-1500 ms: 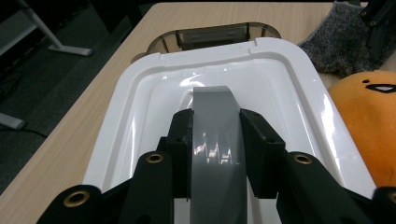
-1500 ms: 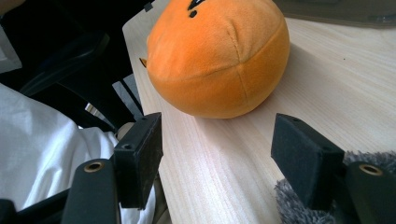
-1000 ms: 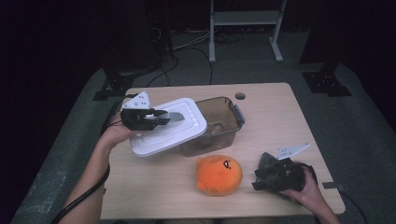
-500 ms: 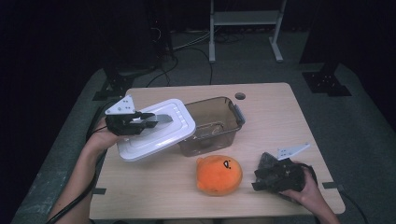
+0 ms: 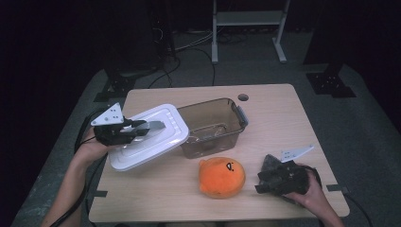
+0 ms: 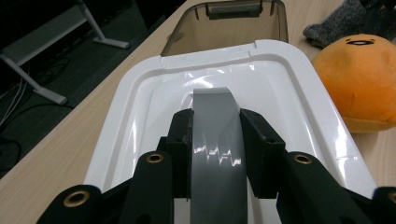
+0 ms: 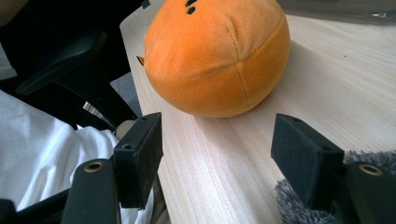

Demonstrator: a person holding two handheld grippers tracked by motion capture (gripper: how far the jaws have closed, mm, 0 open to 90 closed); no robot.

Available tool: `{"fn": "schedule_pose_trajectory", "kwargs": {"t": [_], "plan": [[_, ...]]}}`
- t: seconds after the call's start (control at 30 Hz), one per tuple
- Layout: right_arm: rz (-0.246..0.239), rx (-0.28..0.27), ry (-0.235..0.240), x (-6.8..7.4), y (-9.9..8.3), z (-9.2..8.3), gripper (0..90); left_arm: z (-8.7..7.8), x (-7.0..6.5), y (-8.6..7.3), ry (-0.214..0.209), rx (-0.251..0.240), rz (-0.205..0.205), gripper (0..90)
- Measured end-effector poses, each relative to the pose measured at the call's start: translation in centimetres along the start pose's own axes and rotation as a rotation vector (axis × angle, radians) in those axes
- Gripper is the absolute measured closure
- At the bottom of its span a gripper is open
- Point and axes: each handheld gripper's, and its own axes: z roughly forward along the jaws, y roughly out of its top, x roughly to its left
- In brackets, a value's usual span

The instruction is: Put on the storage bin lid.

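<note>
Left claw (image 6: 215, 140) clamped on lid handle (image 6: 215, 121); right claw (image 7: 229, 163) spread wide, empty.

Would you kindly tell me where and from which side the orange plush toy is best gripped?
Grip the orange plush toy across its round middle, coming in level from its right, where the open right tongs already face it. Its soft, squat ball shape offers no handle, and bare table lies between them.

Dim surroundings — soft overhead glare
</note>
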Motion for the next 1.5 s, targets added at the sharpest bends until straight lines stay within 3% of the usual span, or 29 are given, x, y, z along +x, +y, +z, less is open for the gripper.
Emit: {"fn": "schedule_pose_trajectory", "kwargs": {"t": [0.83, 1.5], "plan": [[0.008, 0.001, -0.005, -0.1, 0.0, 0.0, 32.8, -3.9, -2.2, -4.0, 0.037, -0.012, -0.028, 66.4], [0.013, 0.003, -0.008, -0.2, -0.1, -0.1, 32.8, -3.9, -3.5, -6.3, 0.024, -0.027, -0.054, 66.4]]}}
